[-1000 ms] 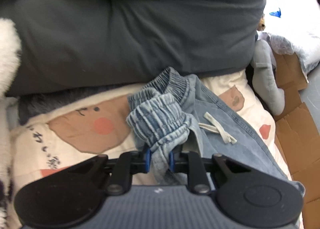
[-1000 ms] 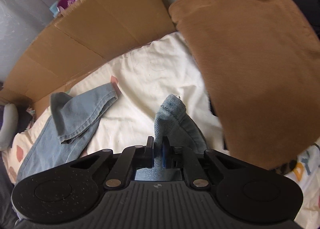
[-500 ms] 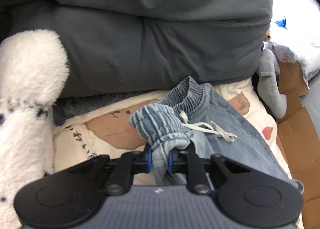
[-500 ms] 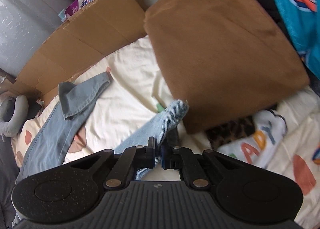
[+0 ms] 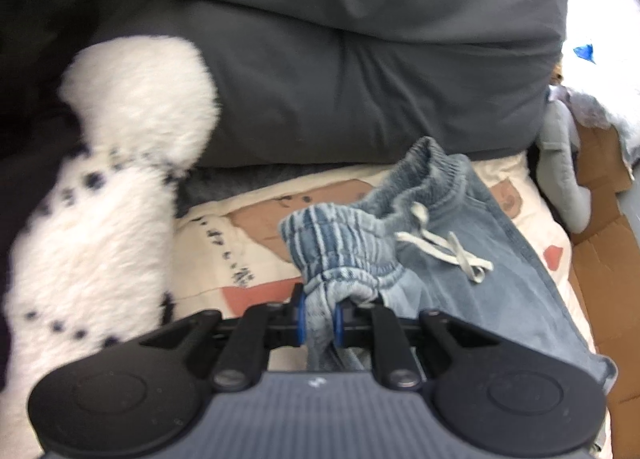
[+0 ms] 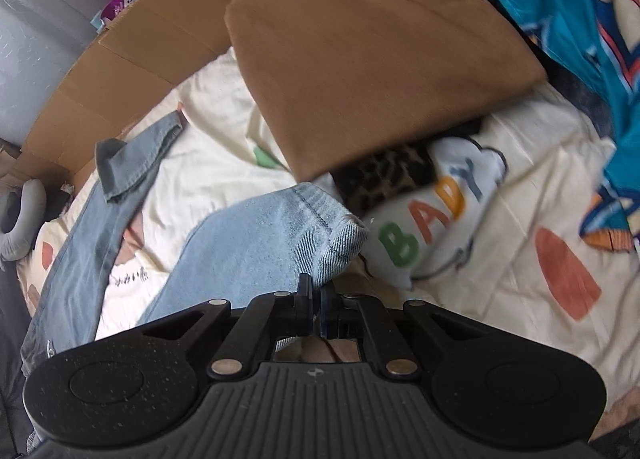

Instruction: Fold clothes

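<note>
On the printed bedsheet (image 5: 248,259), my left gripper (image 5: 319,317) has its jaws clamped on the jeans (image 5: 480,283) at the bunched elastic waistband; my right gripper (image 6: 316,305) pinches a pale leg hem (image 6: 336,235) beside the brown folded garment (image 6: 372,55).

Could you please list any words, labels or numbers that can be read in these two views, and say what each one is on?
"BABY": coloured letters on the white printed cloth beside the jeans.
Small dark characters on the cream sheet in both views: too blurred to read.
Nothing else legible.
</note>
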Tool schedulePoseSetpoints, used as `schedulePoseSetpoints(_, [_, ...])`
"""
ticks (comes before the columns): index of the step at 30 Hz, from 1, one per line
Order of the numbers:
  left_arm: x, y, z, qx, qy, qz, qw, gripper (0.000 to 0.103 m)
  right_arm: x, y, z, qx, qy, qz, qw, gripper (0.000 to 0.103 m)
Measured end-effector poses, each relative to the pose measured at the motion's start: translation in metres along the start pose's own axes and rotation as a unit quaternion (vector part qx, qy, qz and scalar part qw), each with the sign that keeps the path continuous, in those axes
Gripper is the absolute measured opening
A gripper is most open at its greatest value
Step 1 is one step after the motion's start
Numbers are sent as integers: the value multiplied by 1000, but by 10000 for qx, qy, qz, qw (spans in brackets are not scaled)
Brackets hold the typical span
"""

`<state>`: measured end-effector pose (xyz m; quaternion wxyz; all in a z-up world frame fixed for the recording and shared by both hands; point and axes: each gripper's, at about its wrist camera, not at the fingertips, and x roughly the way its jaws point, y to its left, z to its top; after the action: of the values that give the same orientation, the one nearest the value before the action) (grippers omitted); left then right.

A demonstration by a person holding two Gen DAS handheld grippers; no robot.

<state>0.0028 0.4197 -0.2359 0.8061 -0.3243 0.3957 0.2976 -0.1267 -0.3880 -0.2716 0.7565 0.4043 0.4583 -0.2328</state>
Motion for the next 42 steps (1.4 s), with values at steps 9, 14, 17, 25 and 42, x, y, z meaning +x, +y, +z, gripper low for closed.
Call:
schedulePoseSetpoints(9, [-22, 14, -20, -229, 339, 87, 9991, 26, 8, -28, -32, 218, 527, -302, 9979, 8])
schedulePoseSetpoints(14, [-54, 12, -22, -180, 386, -30, 9991, 30, -9, -27, -28, 28, 308, -65, 9995, 35])
schedulePoseSetpoints(17, [-79, 10, -21, -143, 321, -131, 9993, 41, -15, -22, -19, -106, 172, 151, 9997, 41])
schedulePoseSetpoints(25, [-104, 9, -19, -6, 184, -282, 9994, 48, -16, 13, 23, -598, -162, 598, 9963, 41])
schedulePoseSetpoints(42, [-10, 28, -28, -576, 233, 406, 9972, 40, 80, 272, 69, -2688, -340, 1021, 9572, 41])
